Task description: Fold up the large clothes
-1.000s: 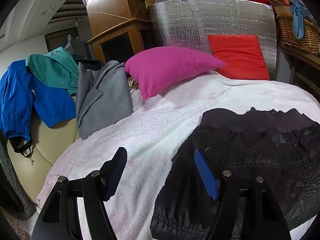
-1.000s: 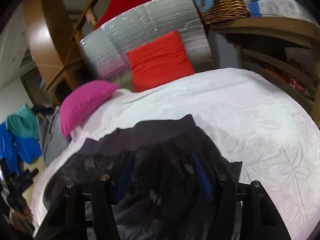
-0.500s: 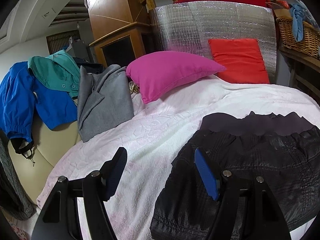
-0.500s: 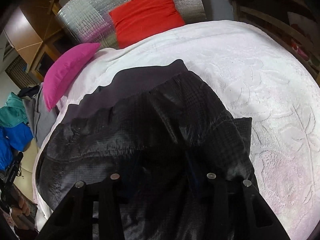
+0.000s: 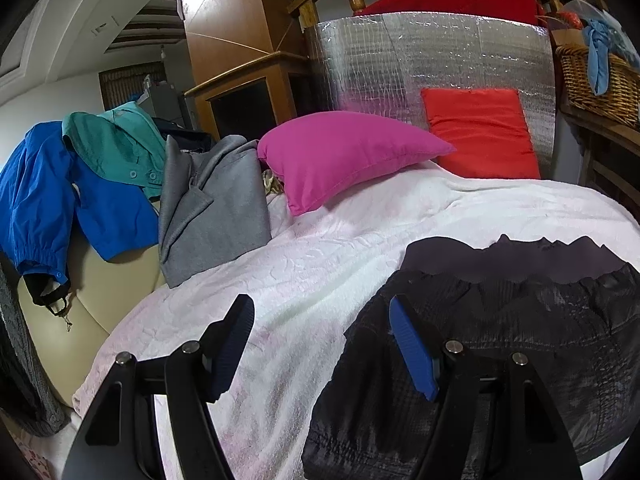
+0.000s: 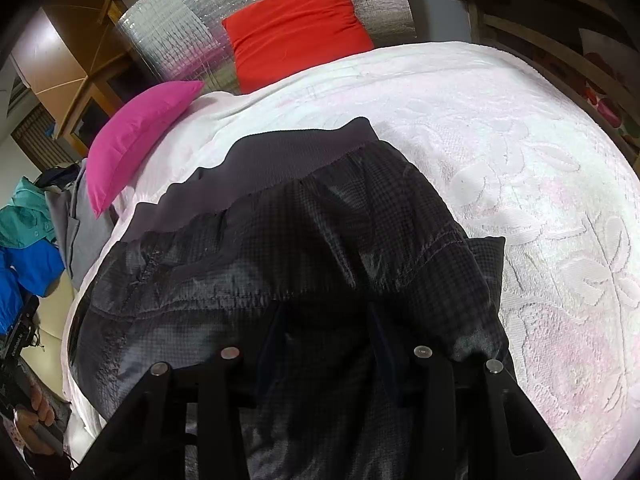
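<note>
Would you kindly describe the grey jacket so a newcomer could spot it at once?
Start at the white bedspread and go to its far left edge, beside the pink pillow. The grey jacket lies folded there. Unlike the blue jacket and teal jacket beside it, it is dull grey with a lapel.

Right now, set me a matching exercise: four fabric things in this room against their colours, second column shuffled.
Things:
1. pillow lying on the bed
2. cushion leaning on the foil panel
3. garment under the right gripper
4. folded coat at the bed's edge

Colours:
A. grey
B. red-orange
C. magenta
D. black

Pairs: 1-C, 2-B, 3-D, 4-A
</note>
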`<state>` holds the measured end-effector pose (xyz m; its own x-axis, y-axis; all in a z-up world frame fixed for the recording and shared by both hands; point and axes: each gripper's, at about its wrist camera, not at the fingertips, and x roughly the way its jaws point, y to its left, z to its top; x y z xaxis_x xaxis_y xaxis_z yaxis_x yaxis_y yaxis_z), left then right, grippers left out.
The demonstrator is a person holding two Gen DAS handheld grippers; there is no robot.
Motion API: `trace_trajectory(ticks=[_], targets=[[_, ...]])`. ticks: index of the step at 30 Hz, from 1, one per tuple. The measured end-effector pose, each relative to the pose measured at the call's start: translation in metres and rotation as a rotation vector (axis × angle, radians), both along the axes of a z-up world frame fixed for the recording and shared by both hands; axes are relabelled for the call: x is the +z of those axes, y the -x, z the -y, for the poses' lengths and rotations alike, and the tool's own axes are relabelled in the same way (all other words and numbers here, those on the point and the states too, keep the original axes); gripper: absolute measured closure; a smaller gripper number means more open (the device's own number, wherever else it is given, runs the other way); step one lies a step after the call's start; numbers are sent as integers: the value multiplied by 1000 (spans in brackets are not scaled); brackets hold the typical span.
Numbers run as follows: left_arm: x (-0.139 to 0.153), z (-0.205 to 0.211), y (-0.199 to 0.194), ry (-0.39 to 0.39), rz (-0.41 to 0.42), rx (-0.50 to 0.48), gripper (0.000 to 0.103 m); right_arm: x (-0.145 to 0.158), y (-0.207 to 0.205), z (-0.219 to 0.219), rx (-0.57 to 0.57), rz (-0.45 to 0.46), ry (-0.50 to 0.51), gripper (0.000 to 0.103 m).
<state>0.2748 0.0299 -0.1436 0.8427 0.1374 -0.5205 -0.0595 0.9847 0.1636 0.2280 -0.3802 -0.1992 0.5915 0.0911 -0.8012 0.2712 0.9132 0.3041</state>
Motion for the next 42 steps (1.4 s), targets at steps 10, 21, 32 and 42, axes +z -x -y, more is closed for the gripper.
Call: trace_trajectory(ticks=[10, 21, 32, 42], targets=[[6, -16, 5, 18, 24, 45, 32, 0, -1, -2, 4, -1, 4, 55], [6, -30, 6, 14, 30, 94, 32, -1, -2, -3, 12, -1, 7, 55], [-13, -37, -13, 70, -106, 26, 25, 3, -2, -2, 21, 4, -6, 55], [-68, -52, -73, 412, -491, -162, 24, 45, 51, 62, -124, 230, -99, 23]])
